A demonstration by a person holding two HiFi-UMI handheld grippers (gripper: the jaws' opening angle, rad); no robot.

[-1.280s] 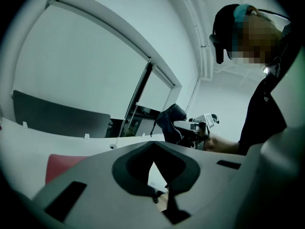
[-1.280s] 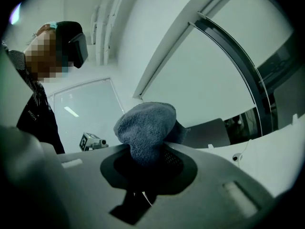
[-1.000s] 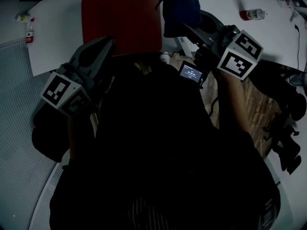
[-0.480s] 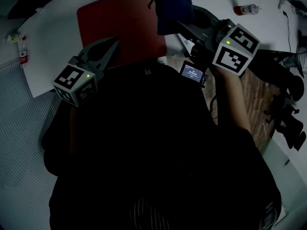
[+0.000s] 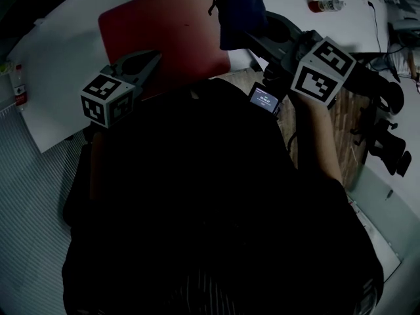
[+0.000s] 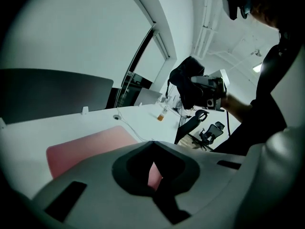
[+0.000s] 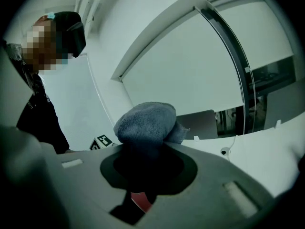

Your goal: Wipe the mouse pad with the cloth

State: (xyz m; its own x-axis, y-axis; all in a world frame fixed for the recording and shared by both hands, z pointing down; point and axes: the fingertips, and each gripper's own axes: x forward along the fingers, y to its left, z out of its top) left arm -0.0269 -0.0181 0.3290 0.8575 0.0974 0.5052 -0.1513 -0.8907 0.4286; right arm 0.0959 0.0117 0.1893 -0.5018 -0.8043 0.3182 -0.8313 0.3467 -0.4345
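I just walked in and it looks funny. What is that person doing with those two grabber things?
A person is holding a tool in each hand over a white table. The right tool is clamped on a bunched-up blue cloth, held up by the far right corner of the red mouse pad. The left tool is shut with nothing in it, at the pad's near edge. The cloth doesn't look pressed onto the pad yet.

mouse pad (image 5: pixel 164 35) — on table (image 5: pixel 65 64); cloth (image 5: pixel 241 12) — in right claw (image 5: pixel 251 37), at pad's right edge; bottle (image 5: pixel 325 5) farther right
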